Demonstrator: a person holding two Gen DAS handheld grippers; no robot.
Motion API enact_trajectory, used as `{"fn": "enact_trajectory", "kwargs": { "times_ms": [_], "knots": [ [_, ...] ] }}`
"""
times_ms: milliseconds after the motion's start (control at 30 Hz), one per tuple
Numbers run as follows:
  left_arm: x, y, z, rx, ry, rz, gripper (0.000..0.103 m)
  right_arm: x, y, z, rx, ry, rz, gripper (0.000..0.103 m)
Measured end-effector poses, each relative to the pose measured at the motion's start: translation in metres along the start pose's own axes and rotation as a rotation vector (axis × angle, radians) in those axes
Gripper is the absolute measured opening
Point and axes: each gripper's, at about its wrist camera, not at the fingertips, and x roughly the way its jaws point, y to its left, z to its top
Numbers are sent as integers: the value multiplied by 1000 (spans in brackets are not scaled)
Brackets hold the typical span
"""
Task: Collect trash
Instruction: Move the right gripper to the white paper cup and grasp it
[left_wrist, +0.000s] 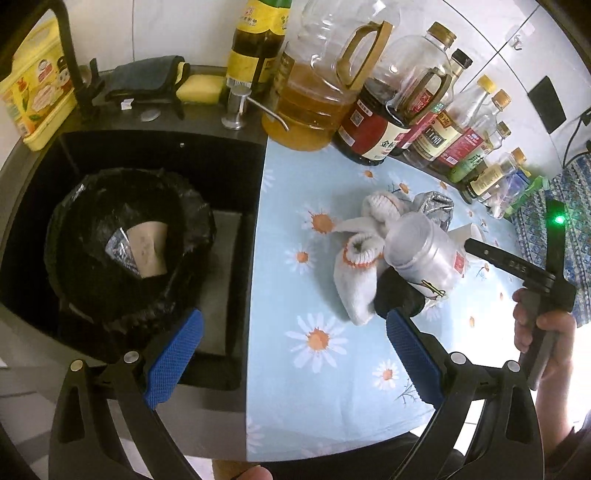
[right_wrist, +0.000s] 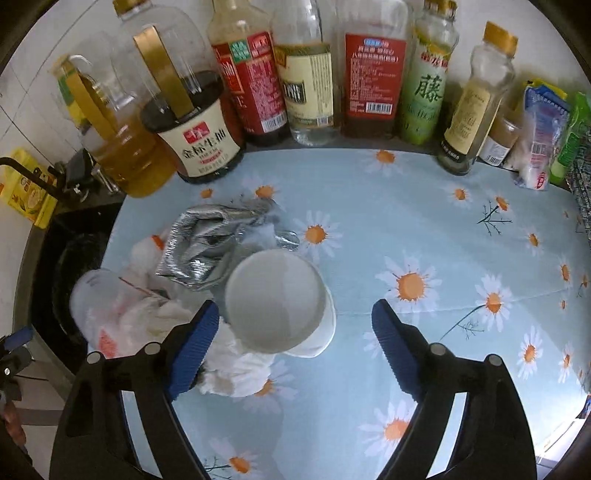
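Observation:
A trash bin lined with a black bag (left_wrist: 125, 243) sits in the dark sink and holds a cardboard piece and a foil wrapper. On the daisy tablecloth lies a trash pile: a clear plastic jar (left_wrist: 424, 251), white socks (left_wrist: 354, 273), a crumpled silver foil bag (right_wrist: 207, 243), a white paper cup (right_wrist: 277, 299) and crumpled tissue (right_wrist: 236, 365). My left gripper (left_wrist: 295, 354) is open and empty, over the sink edge near the bin. My right gripper (right_wrist: 295, 339) is open, its fingers either side of the white cup. The jar also shows in the right wrist view (right_wrist: 99, 299).
A row of oil and sauce bottles (right_wrist: 306, 74) lines the back of the counter. A large oil jug (left_wrist: 321, 96) stands by the sink. A yellow sponge (left_wrist: 199, 88), cloth and soap dispenser (left_wrist: 236, 107) sit behind the sink. Snack packets (right_wrist: 543, 122) lie at the far right.

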Motion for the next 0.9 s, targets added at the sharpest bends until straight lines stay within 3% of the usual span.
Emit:
{"fn": "enact_trajectory", "kwargs": {
  "times_ms": [233,267,600,900],
  "knots": [
    [0,-14,-9,-26,-8,17,96,10,0,0,-38,24,44,69],
    [0,-16,-9,-27,-9,17,96,10,-1,0,-43,21,51,60],
    [3,-39,-9,-25,-24,-13,96,-5,-9,-3,-46,-7,81,60],
    [16,-64,4,-65,-10,-196,96,-44,-21,-2,-36,-65,109,60]
  ]
}}
